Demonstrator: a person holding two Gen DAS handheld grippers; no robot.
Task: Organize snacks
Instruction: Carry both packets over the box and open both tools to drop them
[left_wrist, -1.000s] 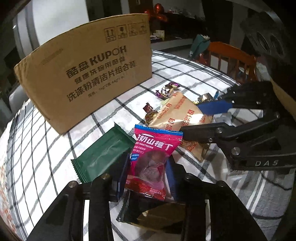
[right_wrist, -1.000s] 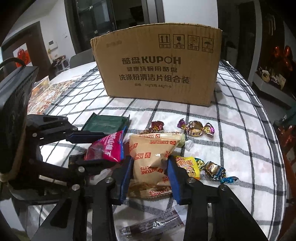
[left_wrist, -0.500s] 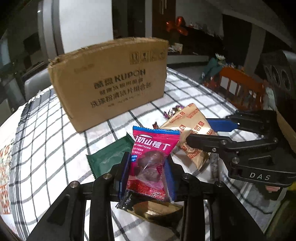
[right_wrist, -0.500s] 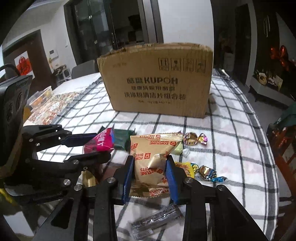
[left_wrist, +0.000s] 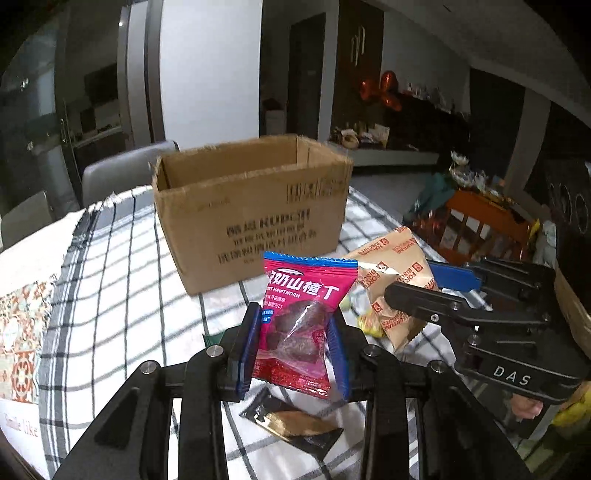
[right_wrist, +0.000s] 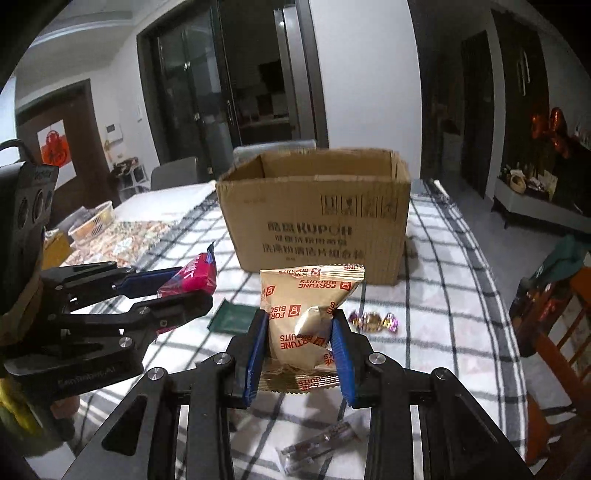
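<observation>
Hawthorn candy in a red packet (left_wrist: 303, 325) fills the middle of the left wrist view, pinched upright between the blue pads of the left gripper (left_wrist: 293, 345) and lifted clear of the checked table (left_wrist: 122, 295). Beyond it stands the open cardboard box (left_wrist: 255, 221), near the table's far edge, its top flaps out of the way. To the right, the right gripper (left_wrist: 424, 286) comes in from the side with a tan biscuit packet (left_wrist: 391, 266) in its grip. Below the raised candy a dark and gold wrapper (left_wrist: 295, 428) lies flat on the cloth.

Seen from the right wrist, the right gripper (right_wrist: 299, 354) is clamped on the fortune biscuit packet (right_wrist: 308, 314), also held off the table. The left gripper (right_wrist: 173, 291) reaches in from the left with the red packet's end (right_wrist: 197, 275) showing between its fingers. The box (right_wrist: 317, 225) sits straight ahead, its opening visible but not its floor (so what is inside cannot be told). A green sachet (right_wrist: 231, 317), a purple-ended sweet (right_wrist: 373, 321) and a clear-wrapped bar (right_wrist: 317, 443) remain on the cloth.

The step in hand looks like the carry: both packets are up and facing the box. Next, each gripper should travel forward over the near rim, high enough to clear it, and open only once its packet is above the opening.
</observation>
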